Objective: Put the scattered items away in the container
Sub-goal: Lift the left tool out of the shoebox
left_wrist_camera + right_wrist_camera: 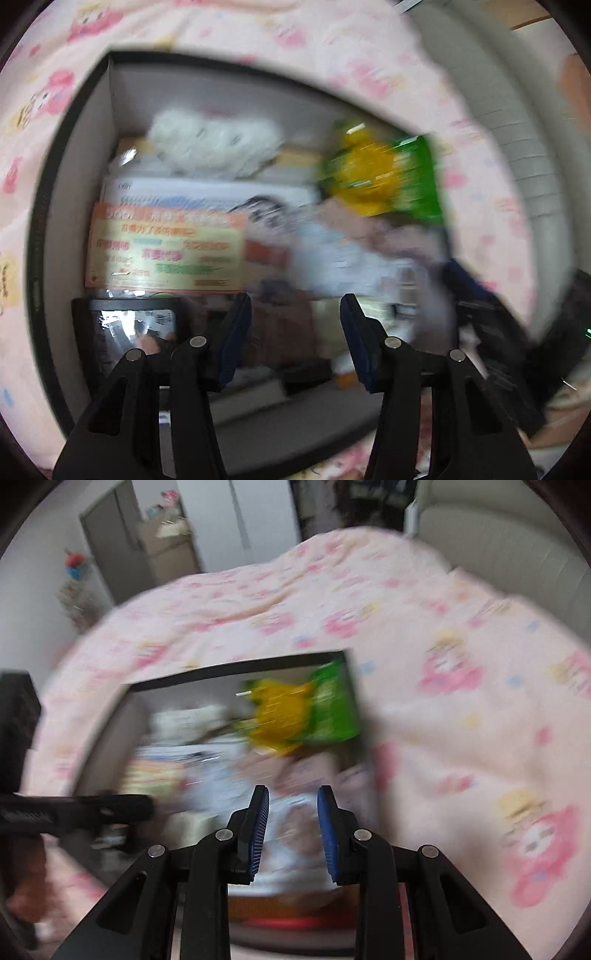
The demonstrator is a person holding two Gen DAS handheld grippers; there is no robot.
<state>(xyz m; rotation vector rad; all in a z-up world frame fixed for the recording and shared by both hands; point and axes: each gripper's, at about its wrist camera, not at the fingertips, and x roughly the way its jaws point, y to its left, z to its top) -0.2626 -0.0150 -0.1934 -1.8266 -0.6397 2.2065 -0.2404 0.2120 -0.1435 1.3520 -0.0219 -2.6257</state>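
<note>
A black-rimmed box (92, 122) with grey inner walls lies on a pink patterned bedspread; it also shows in the right wrist view (236, 666). Inside lie a green and yellow snack bag (384, 177) (303, 710), a white fluffy item (214, 144), an orange printed card (166, 251) and a white packet (343, 254) (291, 823). My left gripper (295, 314) is open and empty above the box's near side. My right gripper (293, 797) is open over the white packet, holding nothing. Both views are blurred.
The pink bedspread (461, 709) surrounds the box. A white padded headboard (498, 542) stands at the far right. A cabinet and shelves (159, 542) stand beyond the bed. The other gripper (74, 812) reaches in from the left.
</note>
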